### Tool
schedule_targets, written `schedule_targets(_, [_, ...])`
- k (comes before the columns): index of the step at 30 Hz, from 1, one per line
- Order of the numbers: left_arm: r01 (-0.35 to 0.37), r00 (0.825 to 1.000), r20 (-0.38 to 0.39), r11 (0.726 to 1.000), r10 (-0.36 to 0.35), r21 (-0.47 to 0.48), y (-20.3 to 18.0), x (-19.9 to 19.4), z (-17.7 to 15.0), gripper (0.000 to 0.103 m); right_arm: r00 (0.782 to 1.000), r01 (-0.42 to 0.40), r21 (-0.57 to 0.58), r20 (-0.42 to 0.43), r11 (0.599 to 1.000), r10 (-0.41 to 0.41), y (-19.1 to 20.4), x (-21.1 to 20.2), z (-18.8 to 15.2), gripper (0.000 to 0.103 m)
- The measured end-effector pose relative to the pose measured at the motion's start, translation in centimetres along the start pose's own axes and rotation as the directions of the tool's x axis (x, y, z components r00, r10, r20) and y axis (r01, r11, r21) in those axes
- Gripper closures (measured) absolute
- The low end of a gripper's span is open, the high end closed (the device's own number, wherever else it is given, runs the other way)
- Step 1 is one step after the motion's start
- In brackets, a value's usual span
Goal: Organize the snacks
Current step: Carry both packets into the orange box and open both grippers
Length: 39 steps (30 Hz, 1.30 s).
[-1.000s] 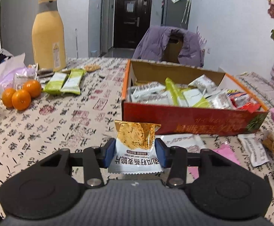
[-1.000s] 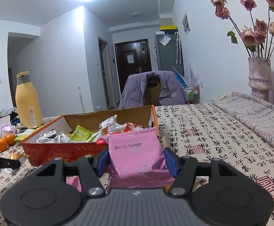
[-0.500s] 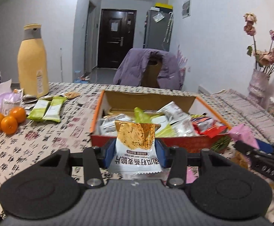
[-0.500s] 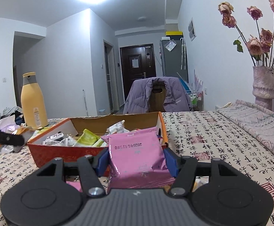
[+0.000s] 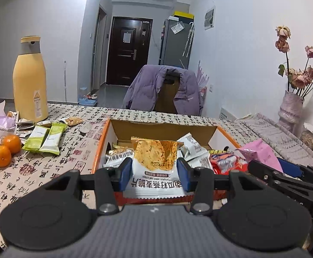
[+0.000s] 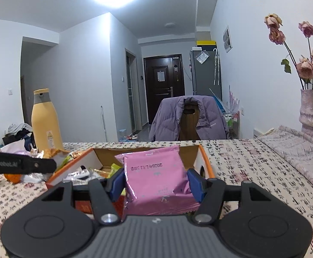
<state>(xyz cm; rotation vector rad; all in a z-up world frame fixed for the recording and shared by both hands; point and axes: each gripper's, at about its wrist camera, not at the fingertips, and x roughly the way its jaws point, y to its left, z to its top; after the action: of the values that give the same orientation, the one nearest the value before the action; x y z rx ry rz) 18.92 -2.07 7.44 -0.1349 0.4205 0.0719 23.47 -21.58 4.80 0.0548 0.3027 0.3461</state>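
My left gripper (image 5: pixel 154 175) is shut on a white and gold snack packet (image 5: pixel 155 167), held over the near edge of the orange cardboard box (image 5: pixel 100 148) filled with several snack packets. My right gripper (image 6: pixel 156 182) is shut on a pink snack packet (image 6: pixel 155 176), held above the near end of the same box (image 6: pixel 206 161). The right gripper with its pink packet (image 5: pixel 261 152) shows at the right in the left wrist view. The left gripper's arm (image 6: pixel 19 164) shows at the left in the right wrist view.
Two green snack bars (image 5: pixel 44 138), small packets and three oranges (image 5: pixel 1 149) lie left of the box. A tall yellow bottle (image 5: pixel 30 81) stands behind them. A vase of dried roses (image 5: pixel 290 111) stands at the right. A chair with a purple jacket (image 5: pixel 163 92) is beyond the table.
Both grippers have risen and moved forward over the box with their packets. The right gripper has come into the left wrist view at the right.
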Motion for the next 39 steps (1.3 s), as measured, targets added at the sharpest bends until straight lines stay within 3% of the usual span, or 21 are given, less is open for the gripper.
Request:
schedule_targets(19, [-0.025, 0.999, 0.035, 0.998, 0.027, -0.06, 1.4, 7.3, 4.4, 0.057, 0.999, 0.035, -0.024, 0.001, 0.999, -0.035, 1.3, 8.0, 4.2, 0.042])
schedule_targets(33, [-0.075, 0.997, -0.009, 0.994, 0.075, -0.079, 3.5, 12.0, 2.6, 0.055, 0.997, 0.046, -0.013, -0.058, 0.999, -0.047, 0.5, 12.0, 2.2, 0.042])
schedule_targets(36, [-0.066, 0.998, 0.01, 0.994, 0.067, -0.082, 3.9, 11.6, 2.3, 0.047, 0.997, 0.03, -0.01, -0.072, 1.0, -0.03, 0.4, 11.8, 2.0, 0.039])
schedule_targets(37, [-0.067, 0.998, 0.017, 0.994, 0.068, -0.082, 4.0, 11.4, 2.3, 0.037, 0.997, 0.027, -0.008, -0.068, 1.0, -0.027, 0.4, 11.6, 2.0, 0.039])
schedule_targets(38, [-0.067, 0.997, 0.028, 0.994, 0.069, -0.086, 4.0, 11.2, 2.3, 0.021, 0.998, 0.027, -0.008, -0.063, 1.0, -0.027, 0.5, 11.3, 2.0, 0.035])
schedule_targets(39, [-0.072, 0.996, 0.039, 0.993, 0.076, -0.09, 4.1, 10.9, 2.3, 0.014, 0.998, 0.027, -0.003, -0.058, 1.0, -0.027, 0.4, 11.1, 2.1, 0.021])
